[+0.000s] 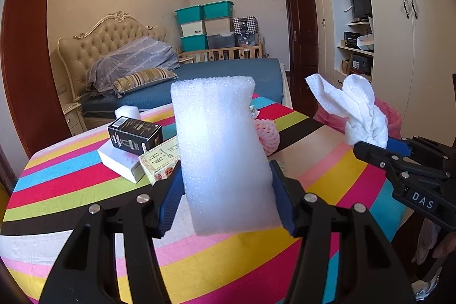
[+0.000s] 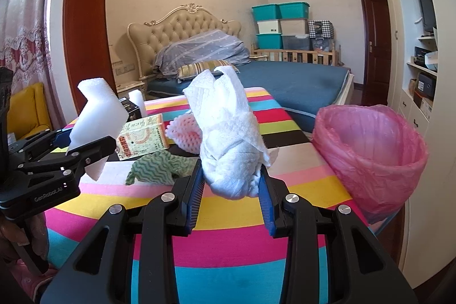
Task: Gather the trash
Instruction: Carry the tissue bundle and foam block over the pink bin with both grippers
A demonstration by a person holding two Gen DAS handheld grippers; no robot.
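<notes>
My left gripper (image 1: 225,187) is shut on a tall white foam block (image 1: 222,150), held upright above the striped table (image 1: 71,184). From the right wrist view the same foam block (image 2: 97,116) and left gripper (image 2: 85,144) show at the left. A crumpled white paper towel (image 2: 228,138) is pinched in my right gripper (image 2: 232,184), lifted over the table; it also appears at the right in the left wrist view as the paper towel (image 1: 356,110) in the right gripper (image 1: 379,146). A bin lined with a pink bag (image 2: 370,153) stands at the table's right edge.
On the table lie a black box (image 1: 134,136), a white box (image 1: 119,161), a yellow-green carton (image 2: 142,138), a pink foam net (image 2: 185,133), a green wavy cloth (image 2: 159,167) and a small white roll (image 1: 128,113). A bed (image 2: 285,84) stands behind.
</notes>
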